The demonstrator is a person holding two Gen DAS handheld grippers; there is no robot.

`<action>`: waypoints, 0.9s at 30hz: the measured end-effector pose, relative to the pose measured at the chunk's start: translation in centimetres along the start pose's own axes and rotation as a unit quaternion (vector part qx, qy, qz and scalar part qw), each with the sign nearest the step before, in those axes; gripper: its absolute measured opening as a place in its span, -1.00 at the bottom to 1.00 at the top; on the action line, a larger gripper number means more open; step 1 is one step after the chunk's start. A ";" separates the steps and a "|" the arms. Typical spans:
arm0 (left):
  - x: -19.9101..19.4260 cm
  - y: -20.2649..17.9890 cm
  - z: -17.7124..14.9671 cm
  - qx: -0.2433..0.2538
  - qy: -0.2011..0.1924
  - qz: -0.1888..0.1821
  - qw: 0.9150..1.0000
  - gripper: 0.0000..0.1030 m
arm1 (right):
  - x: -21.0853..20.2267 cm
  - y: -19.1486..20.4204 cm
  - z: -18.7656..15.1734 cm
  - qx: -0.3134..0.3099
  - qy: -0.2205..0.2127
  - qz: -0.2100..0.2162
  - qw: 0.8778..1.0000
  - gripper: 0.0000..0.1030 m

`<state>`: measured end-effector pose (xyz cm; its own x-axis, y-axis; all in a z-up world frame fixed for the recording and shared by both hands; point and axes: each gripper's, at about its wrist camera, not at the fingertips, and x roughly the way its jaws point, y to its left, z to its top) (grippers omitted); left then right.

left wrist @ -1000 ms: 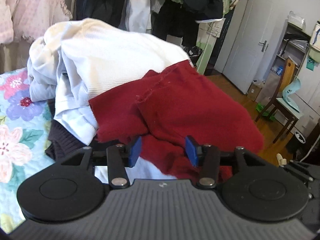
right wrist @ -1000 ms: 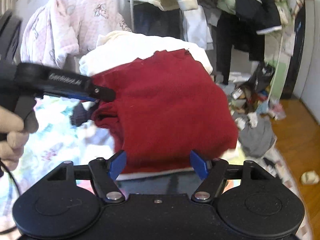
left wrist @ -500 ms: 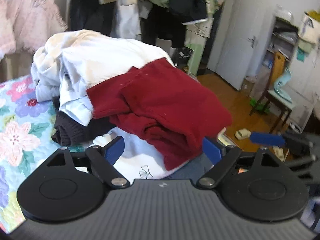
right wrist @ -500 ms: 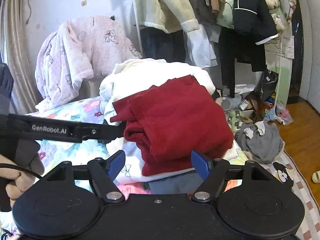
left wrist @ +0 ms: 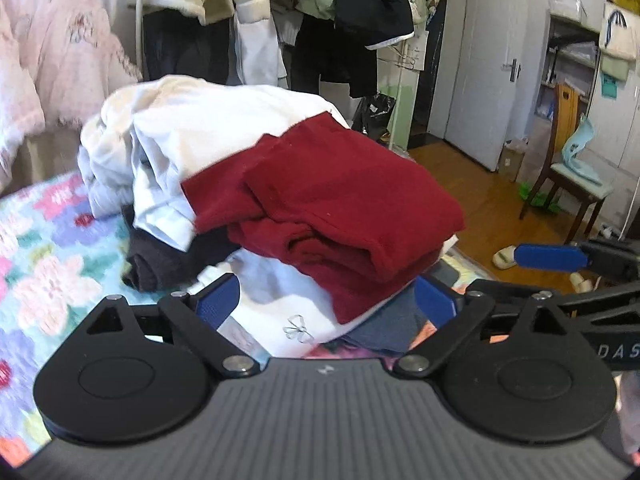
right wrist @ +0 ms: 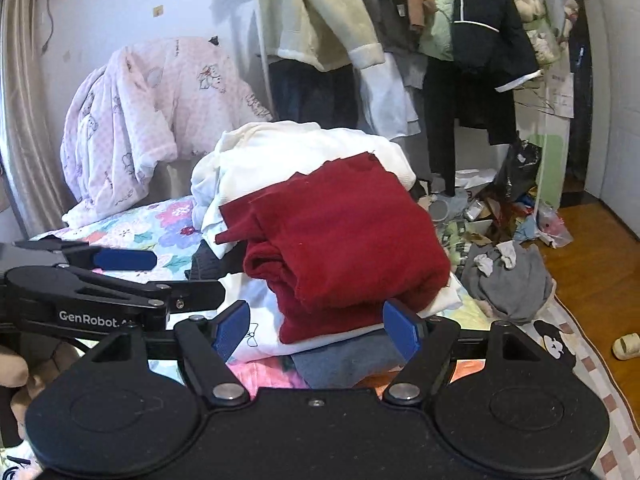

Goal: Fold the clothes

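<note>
1. Jaws: your left gripper now stands wide and empty; a second ago it was narrowed against the red garment. Your right gripper is also spread wide, holding nothing.
2. Garment: the red garment lies folded on top of the clothes stack, near the foot corner of the bed, leaning against the white heap behind it.
3. Change: both grippers have pulled back from the cloth, which has settled into a thick bundle; one flap sticks out on its left.
4. Meaning, as a judgement: this piece looks finished and released. You are free to pick the next item from the white heap.
</note>
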<state>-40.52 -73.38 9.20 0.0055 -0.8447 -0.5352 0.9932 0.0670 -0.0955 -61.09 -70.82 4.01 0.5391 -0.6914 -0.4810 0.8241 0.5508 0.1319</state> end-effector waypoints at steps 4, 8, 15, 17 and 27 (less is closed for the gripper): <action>0.2 0.0 -0.4 -0.014 0.003 -0.002 1.000 0.87 | 0.0 -0.2 0.0 -0.002 0.004 -0.004 1.000 0.52; 0.7 0.1 -0.7 -0.026 0.016 -0.005 1.000 0.88 | -0.2 0.0 0.2 -0.014 0.002 -0.008 1.000 0.52; 0.9 0.2 -1.0 -0.036 0.023 0.000 0.999 0.98 | -0.3 0.2 0.5 -0.016 0.001 -0.008 1.000 0.52; 0.9 0.2 -1.0 -0.035 0.025 0.006 0.999 1.00 | -0.3 0.1 0.5 -0.013 0.001 -0.007 1.000 0.52; 1.3 -0.3 -1.1 -0.035 0.024 0.000 0.999 1.00 | -0.6 -0.3 0.6 -0.013 0.002 -0.012 1.000 0.53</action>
<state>-40.92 -73.94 7.64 -0.0019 -0.8187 -0.5742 0.9826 0.1052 -0.1532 -61.57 -70.86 4.78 0.5176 -0.7030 -0.4877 0.8323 0.5458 0.0966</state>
